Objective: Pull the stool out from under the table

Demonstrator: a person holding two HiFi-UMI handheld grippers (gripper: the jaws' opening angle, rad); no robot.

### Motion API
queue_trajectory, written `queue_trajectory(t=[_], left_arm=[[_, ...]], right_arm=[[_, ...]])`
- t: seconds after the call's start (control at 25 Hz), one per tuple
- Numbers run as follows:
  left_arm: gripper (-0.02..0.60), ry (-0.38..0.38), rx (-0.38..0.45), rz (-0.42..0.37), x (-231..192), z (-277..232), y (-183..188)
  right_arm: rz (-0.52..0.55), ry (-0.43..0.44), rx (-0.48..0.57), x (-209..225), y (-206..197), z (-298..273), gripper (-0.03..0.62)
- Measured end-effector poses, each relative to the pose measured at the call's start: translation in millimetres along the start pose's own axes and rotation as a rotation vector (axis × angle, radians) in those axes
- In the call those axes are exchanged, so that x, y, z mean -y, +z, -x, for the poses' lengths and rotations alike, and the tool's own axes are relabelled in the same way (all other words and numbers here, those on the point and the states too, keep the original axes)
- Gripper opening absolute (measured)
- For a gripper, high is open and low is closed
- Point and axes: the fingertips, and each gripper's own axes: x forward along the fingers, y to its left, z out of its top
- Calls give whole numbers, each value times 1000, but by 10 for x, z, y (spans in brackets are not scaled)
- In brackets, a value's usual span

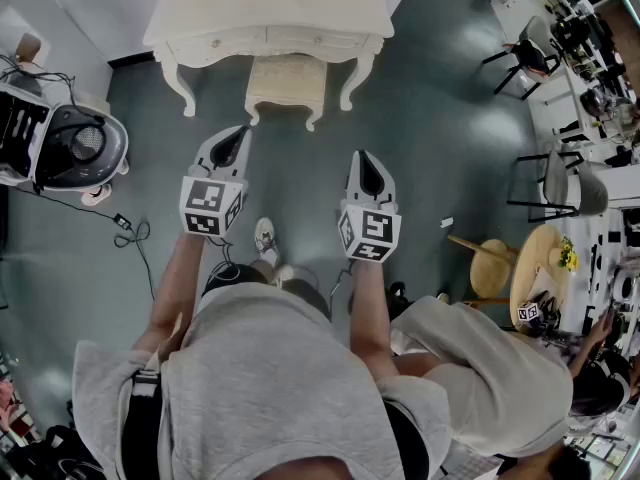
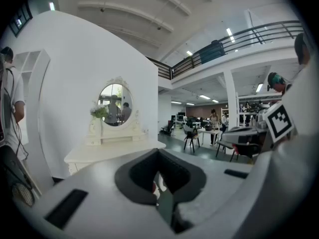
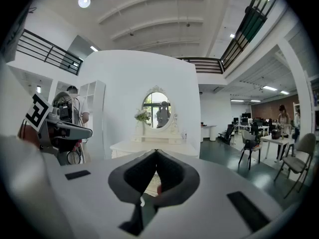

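Note:
A cream stool (image 1: 286, 85) stands tucked under the front of the cream dressing table (image 1: 270, 13), between its curved legs. My left gripper (image 1: 237, 134) is held in the air short of the stool's left corner, shut and empty. My right gripper (image 1: 366, 163) hangs farther back on the right, also shut with nothing in it. In the left gripper view the dressing table (image 2: 112, 151) with its oval mirror (image 2: 115, 104) shows beyond the left gripper (image 2: 158, 153). The right gripper view shows the same table (image 3: 149, 146) straight ahead past the right gripper (image 3: 156, 153); the stool is hidden there.
A grey machine with cables (image 1: 62, 146) stands at the left on the dark floor. A second person (image 1: 500, 368) stands close at my right. A round wooden stool (image 1: 492, 266) and small table (image 1: 545, 268) are at the right, with black chairs (image 1: 560, 183) and desks behind.

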Motion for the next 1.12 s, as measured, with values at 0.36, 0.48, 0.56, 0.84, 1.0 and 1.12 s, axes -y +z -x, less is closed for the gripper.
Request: queue_trajectory(t=[0.36,0.48,0.56,0.84,1.0,1.12], left_arm=[[2,-7,-9,6,-123,-297,34],[2,-14,-10,5,-189,-441,62],[2,-21,-8,3,-248,-552,106],[2,-53,4,1,-442,-893,191],[2,-69,12,2,-573,-1013,221],[2,-74,20,10,-661,-1090,251]], right_arm=[[6,-9,-2,107,21,-291,14],[13,-15,-7,131,47,-429,14],[11,-18,-9,145,82,-539,14],[-11,-30,-14,195,159,-867,14],[-7,-49,1,171,230,-994,14],[-1,-49,-5,146,252,-1092,14]])
